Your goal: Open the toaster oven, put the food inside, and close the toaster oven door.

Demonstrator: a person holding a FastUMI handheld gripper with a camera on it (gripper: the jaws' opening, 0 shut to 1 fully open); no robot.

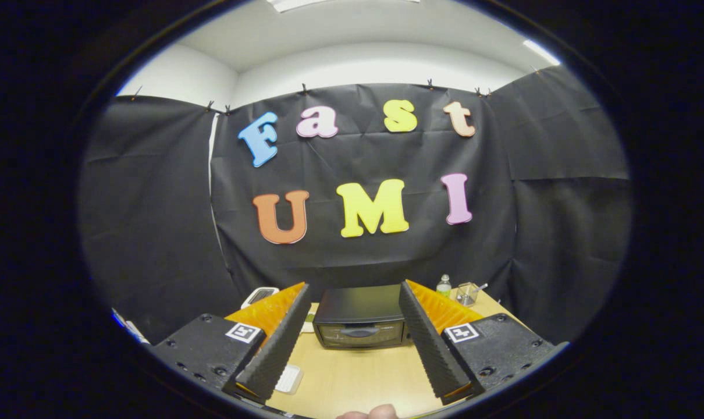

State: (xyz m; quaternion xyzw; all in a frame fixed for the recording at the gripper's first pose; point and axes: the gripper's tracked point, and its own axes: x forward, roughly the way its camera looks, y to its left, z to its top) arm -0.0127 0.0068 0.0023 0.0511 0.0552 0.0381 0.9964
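A black toaster oven stands on the wooden table against the booth wall, its glass door shut and the handle across the front. It sits beyond my fingers, framed in the gap between them. My gripper is open, with nothing between the fingers, and hovers well short of the oven. A pale item lies just left of the oven, mostly hidden by my left finger; I cannot tell what it is.
A small white device sits at the back left. A little bottle and a clear glass with a utensil stand at the back right. A white flat object lies near the left finger. A fingertip shows lowest in the view.
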